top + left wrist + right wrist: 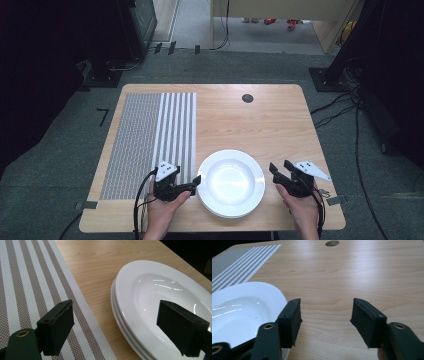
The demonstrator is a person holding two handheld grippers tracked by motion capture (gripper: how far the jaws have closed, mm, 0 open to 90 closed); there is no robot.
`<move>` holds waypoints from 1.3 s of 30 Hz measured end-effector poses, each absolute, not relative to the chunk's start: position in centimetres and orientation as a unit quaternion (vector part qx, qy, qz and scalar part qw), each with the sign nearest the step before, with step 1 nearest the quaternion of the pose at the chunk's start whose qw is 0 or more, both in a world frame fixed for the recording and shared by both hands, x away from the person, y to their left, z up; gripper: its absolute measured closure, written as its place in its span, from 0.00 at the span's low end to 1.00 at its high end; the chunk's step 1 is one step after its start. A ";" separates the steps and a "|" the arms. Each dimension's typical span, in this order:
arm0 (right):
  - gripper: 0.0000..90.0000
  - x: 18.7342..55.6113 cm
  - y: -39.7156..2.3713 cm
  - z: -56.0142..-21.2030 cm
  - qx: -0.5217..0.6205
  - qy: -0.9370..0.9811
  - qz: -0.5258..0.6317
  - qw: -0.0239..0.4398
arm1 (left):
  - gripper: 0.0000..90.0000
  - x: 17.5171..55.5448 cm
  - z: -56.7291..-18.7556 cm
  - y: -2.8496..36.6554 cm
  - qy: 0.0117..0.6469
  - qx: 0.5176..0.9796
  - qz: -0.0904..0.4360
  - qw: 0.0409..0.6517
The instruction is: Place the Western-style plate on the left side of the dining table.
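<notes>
The stack of white plates [231, 182] sits near the tabletop's front edge, between the left gripper [192, 183] and right gripper [280, 167]; both have jaws apart, holding nothing

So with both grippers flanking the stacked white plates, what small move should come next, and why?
Probably ease the left gripper a little further in so its open jaws straddle the rim of the top plate, then close. One jaw already hangs over the plate and the other over the striped placemat, touching nothing. The right gripper stands open over bare table beside the rim.
</notes>
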State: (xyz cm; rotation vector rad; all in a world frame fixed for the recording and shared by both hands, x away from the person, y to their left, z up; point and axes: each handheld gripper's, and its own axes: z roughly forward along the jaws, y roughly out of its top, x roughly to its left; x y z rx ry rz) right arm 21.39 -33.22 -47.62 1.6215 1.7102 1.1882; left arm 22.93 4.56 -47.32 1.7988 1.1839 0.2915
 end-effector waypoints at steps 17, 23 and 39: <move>0.76 21.0 -30.3 -48.1 0.588 0.635 0.473 0.167 | 0.56 22.4 -47.8 3.3 0.478 0.743 0.111 0.454; 0.81 21.0 -30.3 -48.4 0.592 0.637 0.465 0.167 | 0.60 22.4 -48.4 2.8 0.476 0.753 0.101 0.444; 0.88 21.1 -31.6 -49.2 0.638 0.586 0.487 0.112 | 0.64 22.5 -48.7 2.7 0.468 0.756 0.071 0.452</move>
